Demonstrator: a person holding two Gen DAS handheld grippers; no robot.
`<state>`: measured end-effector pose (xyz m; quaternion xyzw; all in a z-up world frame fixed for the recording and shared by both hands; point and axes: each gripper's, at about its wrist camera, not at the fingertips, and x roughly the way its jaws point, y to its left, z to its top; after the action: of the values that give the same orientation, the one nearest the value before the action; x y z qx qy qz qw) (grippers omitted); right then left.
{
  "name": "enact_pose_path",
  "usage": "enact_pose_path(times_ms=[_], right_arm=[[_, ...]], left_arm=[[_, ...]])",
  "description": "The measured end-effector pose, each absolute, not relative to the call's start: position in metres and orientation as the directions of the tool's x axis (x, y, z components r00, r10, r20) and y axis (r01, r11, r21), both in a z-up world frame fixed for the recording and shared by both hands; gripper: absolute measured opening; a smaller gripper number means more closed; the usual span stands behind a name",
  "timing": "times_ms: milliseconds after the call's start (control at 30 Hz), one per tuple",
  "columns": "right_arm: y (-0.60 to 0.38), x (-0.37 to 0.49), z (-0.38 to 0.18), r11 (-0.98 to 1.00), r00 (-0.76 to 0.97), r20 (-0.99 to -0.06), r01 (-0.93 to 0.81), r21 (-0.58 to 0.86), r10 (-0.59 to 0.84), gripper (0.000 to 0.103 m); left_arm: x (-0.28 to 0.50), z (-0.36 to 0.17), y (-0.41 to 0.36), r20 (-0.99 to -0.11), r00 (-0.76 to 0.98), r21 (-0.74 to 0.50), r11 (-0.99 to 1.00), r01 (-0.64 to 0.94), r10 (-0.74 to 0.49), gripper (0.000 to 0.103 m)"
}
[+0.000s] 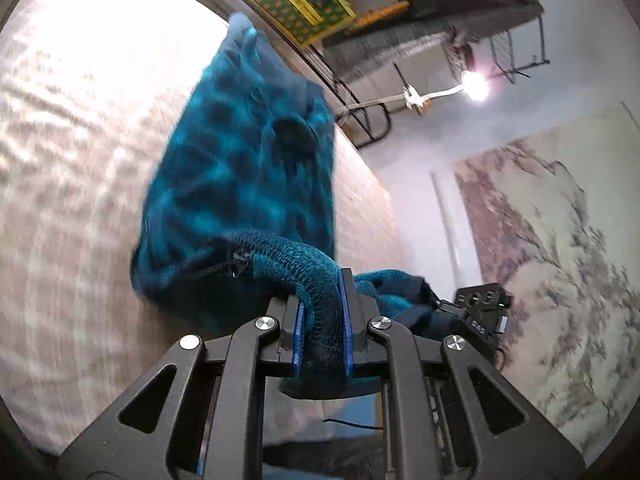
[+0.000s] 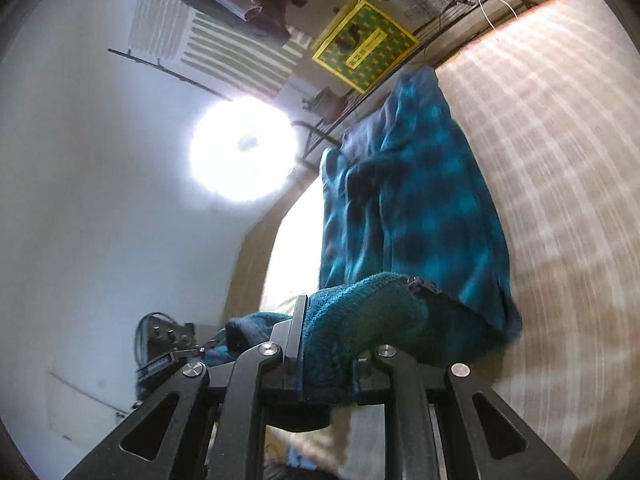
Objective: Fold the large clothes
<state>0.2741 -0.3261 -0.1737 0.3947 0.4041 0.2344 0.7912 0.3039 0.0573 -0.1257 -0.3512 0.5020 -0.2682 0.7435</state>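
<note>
**Both grippers clamped on the teal jacket's edge**

Your left gripper (image 1: 322, 312) has its two blue-padded fingers (image 1: 297, 336) pressed narrow on a thick ribbed band of the teal jacket (image 1: 244, 168). The band bunches up between the pads and curves away toward the zipper (image 1: 236, 260), which sits just beside the grip. From there the checked body of the jacket stretches away from you over the pale striped bedcover (image 1: 72, 160) and lies on it, its far end reaching toward the bed's far edge.

Your right gripper (image 2: 326, 344) is likewise squeezed onto the same ribbed band, the cloth filling the narrow gap between its fingers. In this view the jacket (image 2: 420, 200) runs away over the bedcover (image 2: 552, 160) toward the far edge, where a green and yellow box (image 2: 364, 46) stands past the dark metal rail (image 2: 328, 128).

Each wrist camera catches the other gripper close by, near the same stretch of cloth. A bright lamp (image 2: 242, 148) glares against the white wall, and both views are blurred over the cloth and bedcover.
</note>
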Motion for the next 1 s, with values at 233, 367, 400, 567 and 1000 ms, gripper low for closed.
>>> enact_pose_path(times_ms=[233, 367, 400, 567, 1000], right_arm=[[-0.320, 0.339, -0.192, 0.645, 0.549, -0.549, 0.024, 0.764, 0.630, 0.014], [-0.322, 0.363, -0.211, 0.631, 0.534, -0.564, 0.072, 0.772, 0.630, 0.014], [-0.322, 0.370, -0.215, 0.631, 0.527, -0.573, 0.087, 0.771, 0.628, 0.014], [-0.323, 0.395, -0.244, 0.624, 0.495, -0.614, 0.169, 0.763, 0.615, 0.014], [-0.349, 0.398, -0.245, 0.508, 0.461, -0.527, 0.177, 0.843, 0.713, 0.030]], left_arm=[[0.361, -0.170, 0.063, -0.608, 0.370, -0.773, 0.631, -0.070, -0.703, 0.013], [0.384, -0.191, 0.058, -0.647, 0.355, -0.746, 0.658, -0.108, -0.675, 0.013], [0.388, -0.195, 0.057, -0.650, 0.353, -0.744, 0.659, -0.114, -0.673, 0.013], [0.405, -0.206, 0.050, -0.677, 0.349, -0.717, 0.687, -0.117, -0.648, 0.014], [0.413, -0.199, 0.054, -0.648, 0.334, -0.751, 0.648, -0.129, -0.685, 0.026]])
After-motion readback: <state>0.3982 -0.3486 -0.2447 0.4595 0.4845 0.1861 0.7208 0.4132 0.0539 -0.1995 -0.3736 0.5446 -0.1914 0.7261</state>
